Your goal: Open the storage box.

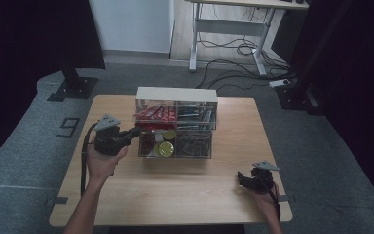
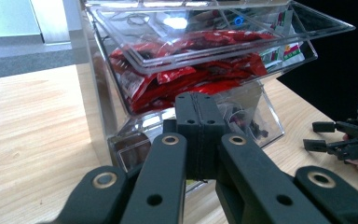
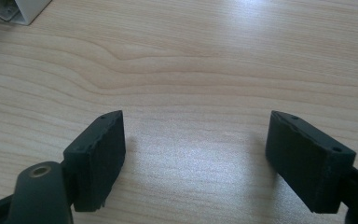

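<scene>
Left tongs [image 2: 199, 122] closed at tilted-out clear drawer [image 2: 223, 42], long axis leftward; right tongs [image 3: 196, 158] wide open, empty

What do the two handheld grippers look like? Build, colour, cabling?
Both are matte black. The left gripper and right gripper each carry a grey three-cornered plate on top and trail a black cable. Linkage arms have brass-ringed pivot holes; the fingertips are blocky black pads. Forearms are bare, no sleeves.

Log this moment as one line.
left tool: shut, at clear drawer of red packets | right tool: open, over table
</scene>
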Demonstrator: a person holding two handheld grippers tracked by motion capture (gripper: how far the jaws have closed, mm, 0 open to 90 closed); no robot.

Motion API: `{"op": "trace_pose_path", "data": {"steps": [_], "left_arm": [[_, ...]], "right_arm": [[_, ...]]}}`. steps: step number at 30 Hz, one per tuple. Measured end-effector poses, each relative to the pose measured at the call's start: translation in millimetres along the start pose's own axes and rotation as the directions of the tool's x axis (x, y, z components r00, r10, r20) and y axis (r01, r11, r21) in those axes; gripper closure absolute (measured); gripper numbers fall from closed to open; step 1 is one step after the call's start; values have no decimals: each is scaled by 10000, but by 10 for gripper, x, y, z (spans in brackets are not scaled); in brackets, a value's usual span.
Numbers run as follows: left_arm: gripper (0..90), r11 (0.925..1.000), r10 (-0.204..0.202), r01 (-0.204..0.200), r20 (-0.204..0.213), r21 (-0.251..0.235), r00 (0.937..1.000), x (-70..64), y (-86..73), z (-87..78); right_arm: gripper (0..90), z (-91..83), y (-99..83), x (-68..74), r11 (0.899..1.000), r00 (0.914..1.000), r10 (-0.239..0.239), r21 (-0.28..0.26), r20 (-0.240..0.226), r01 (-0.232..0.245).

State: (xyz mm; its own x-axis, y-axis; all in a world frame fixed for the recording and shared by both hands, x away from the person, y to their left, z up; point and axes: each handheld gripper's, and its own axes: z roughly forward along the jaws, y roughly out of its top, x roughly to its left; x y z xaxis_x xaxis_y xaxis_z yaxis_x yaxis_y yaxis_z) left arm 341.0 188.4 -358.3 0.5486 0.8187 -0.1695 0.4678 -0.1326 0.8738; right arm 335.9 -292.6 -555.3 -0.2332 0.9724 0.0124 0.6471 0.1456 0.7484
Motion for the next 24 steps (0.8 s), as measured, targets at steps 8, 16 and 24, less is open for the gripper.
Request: {"op": "trace_pose_path", "data": {"steps": [8, 16, 24], "left_arm": [[900, 9999, -100, 99, 161, 35, 9998, 7, 58, 74], [900, 9998, -51, 47, 175, 205, 9998, 2, 138, 154], [900, 9999, -79, 77, 214, 103, 9997, -16, 171, 132]], "right_arm": [[202, 0, 0, -1, 10000, 10000, -9, -3, 0, 9], [202, -1, 0, -2, 10000, 10000, -17, 18, -13, 17], [202, -1, 1, -2, 10000, 10000, -16, 16, -15, 16]]}}
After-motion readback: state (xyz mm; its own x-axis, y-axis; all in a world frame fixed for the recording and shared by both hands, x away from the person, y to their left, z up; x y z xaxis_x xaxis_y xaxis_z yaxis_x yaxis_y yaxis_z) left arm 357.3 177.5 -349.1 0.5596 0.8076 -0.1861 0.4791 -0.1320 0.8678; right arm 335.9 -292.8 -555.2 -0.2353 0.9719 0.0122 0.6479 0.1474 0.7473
